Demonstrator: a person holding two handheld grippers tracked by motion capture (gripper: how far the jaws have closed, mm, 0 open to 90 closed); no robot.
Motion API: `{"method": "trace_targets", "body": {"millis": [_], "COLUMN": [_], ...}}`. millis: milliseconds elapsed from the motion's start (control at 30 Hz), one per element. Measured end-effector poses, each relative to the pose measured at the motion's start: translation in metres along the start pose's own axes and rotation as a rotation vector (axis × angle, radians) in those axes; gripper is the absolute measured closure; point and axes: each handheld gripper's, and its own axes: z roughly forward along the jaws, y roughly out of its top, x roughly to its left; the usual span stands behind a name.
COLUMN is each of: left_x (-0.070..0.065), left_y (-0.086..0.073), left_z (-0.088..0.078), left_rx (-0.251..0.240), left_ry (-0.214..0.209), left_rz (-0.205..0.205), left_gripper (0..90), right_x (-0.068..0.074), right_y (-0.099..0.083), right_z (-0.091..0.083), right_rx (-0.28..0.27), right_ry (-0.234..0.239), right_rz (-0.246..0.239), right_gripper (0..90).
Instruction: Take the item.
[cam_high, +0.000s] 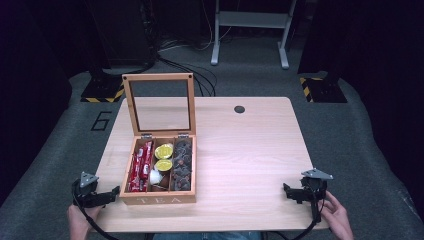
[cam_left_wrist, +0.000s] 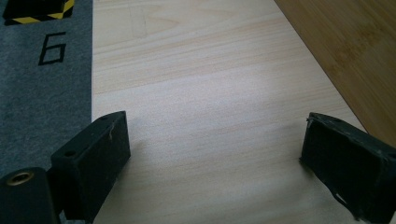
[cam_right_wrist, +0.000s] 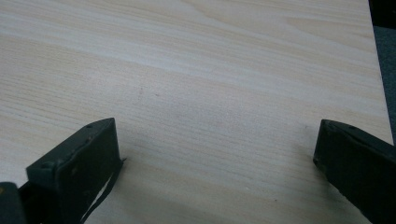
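Both black two-jaw grippers rest near the pale wooden worktop's (cam_high: 240, 150) near edge, jaws wide apart with nothing between them: left gripper (cam_high: 114, 192) at 8 o'clock, just beside the open bamboo tea box (cam_high: 159, 199) with glass lid; right gripper (cam_high: 289, 192) at 4 o'clock, well apart.

The right gripper (cam_right_wrist: 215, 163) looks down along its two black jaws, which stand wide apart with nothing between them. Beneath lies the pale wooden surface (cam_right_wrist: 210, 70), its grain running across (a few faint specks mark it). At the far right edge a strip of grey floor (cam_right_wrist: 385, 70) shows.
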Motion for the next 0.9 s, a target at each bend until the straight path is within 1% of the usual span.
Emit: {"method": "trace_targets", "body": {"millis": [300, 333, 633, 767, 900], "left_x": [0.0, -0.0001, -0.0006, -0.0003, -0.0008], "left_y": [0.0012, 0.0012, 0.0011, 0.0018, 0.0021], "left_z": [0.0005, 0.0004, 0.0016, 0.0021, 0.0025], "left_rx": [0.005, 0.007, -0.002, 0.002, 0.006], "left_ry": [-0.004, -0.004, 0.0, 0.0, -0.001], "left_rz": [0.004, 0.004, 0.002, 0.007, 0.004], "left_gripper": [7.4, 7.4, 6.7, 5.9, 4.6], "right_x": [0.0002, -0.0008, -0.0012, 0.0007, 0.0018], "right_y": [0.0, 0.0004, 0.0025, 0.0032, 0.0034], "right_z": [-0.0001, 0.0003, 0.0024, 0.0024, 0.0023], "right_rx": [0.001, 0.002, 0.001, -0.002, -0.009], "right_ry": [-0.002, 0.006, 0.024, 0.015, 0.005], "right_rz": [0.002, -0.01, -0.025, -0.033, -0.046], "right_gripper": [0.0, 0.0, 0.0, 0.0, 0.0]}}
